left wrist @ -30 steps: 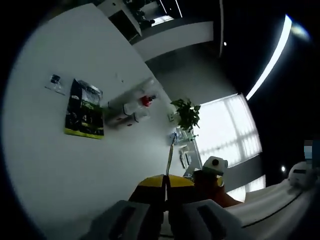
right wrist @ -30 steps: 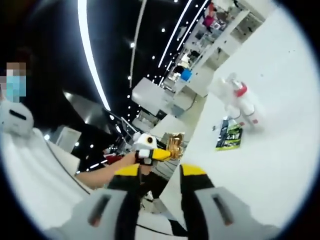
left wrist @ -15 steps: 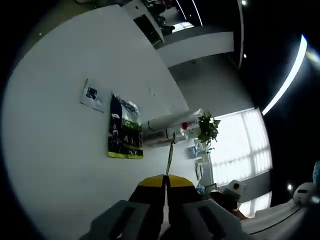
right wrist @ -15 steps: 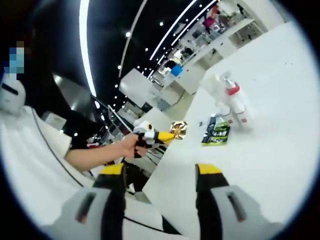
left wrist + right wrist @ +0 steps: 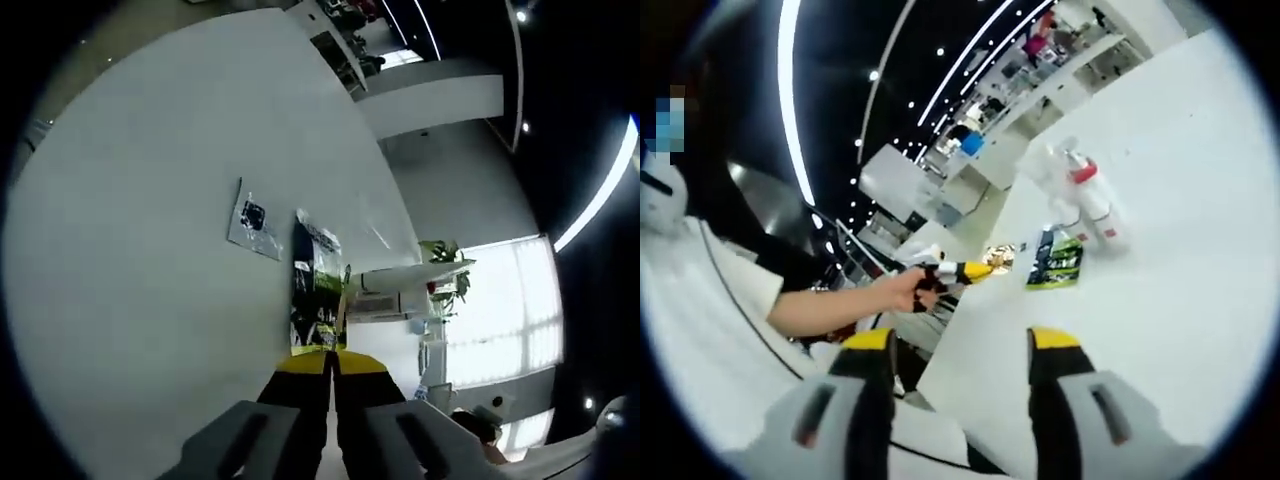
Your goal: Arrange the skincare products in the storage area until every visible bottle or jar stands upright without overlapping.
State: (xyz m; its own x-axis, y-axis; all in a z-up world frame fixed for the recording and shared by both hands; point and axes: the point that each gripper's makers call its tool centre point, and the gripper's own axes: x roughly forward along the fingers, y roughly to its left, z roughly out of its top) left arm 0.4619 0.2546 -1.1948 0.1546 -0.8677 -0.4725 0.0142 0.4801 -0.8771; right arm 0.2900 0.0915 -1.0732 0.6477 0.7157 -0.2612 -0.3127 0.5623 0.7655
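Bottles (image 5: 1080,195) lie bunched beside a dark packet (image 5: 1055,262), so the left gripper (image 5: 333,362), jaws together, or the right gripper (image 5: 958,345), jaws apart, may scatter them.

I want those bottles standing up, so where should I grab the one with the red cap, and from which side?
The red-capped bottle looks to be lying on the white table, close against other white bottles. Probably grip its white body just below the cap, across its narrow width, coming from its free side by the dark green packet. The right tongs stand open; the left tongs are shut.
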